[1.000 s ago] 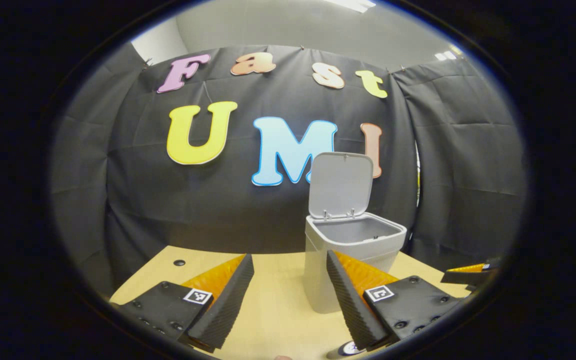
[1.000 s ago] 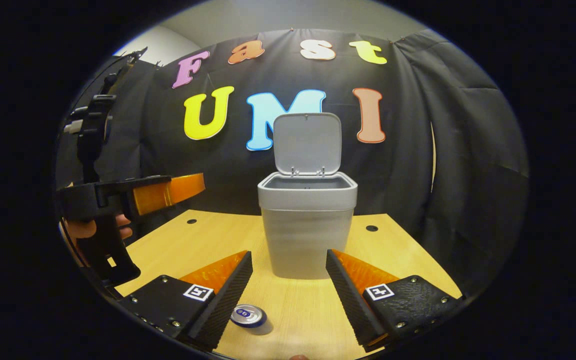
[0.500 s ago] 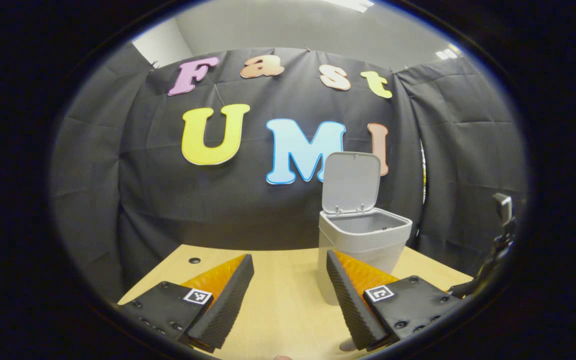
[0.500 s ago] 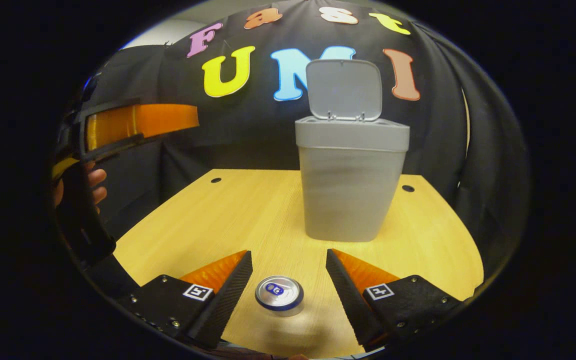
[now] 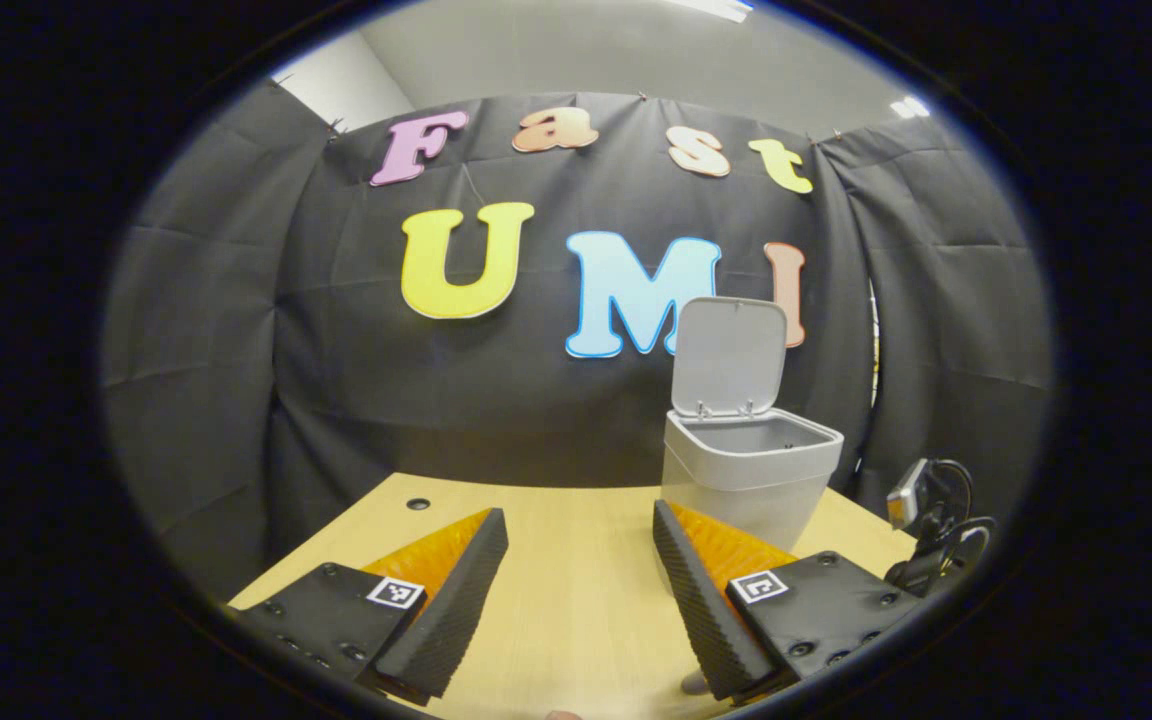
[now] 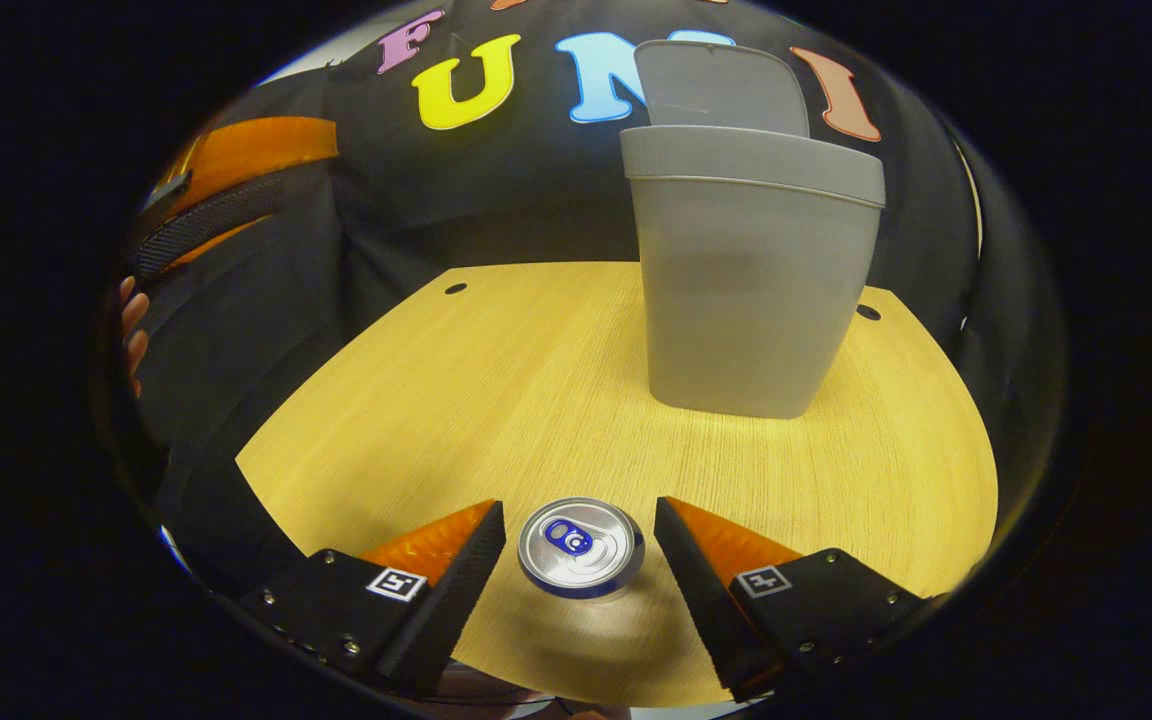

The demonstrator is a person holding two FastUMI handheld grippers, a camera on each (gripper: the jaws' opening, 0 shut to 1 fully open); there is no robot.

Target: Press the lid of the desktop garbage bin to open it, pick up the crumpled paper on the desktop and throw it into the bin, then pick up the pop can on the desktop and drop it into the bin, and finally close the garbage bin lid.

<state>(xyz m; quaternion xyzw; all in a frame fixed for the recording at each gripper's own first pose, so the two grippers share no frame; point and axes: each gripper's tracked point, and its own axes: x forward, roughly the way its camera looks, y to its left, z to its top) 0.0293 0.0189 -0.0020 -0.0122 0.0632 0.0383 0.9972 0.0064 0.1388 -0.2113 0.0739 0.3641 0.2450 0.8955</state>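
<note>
Can [image 6: 581,547] between parted right tongs [image 6: 579,560]

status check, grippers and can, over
Right gripper open, fingers either side of the can, not touching. Left gripper open, holding nothing. Bin lid up. Nothing between can and bin.

A recording booth: black cloth wall [image 5: 236,380], wooden desktop [image 6: 496,400].

Wood desk [image 6: 456,400], black cloth wall [image 5: 236,350]
</note>
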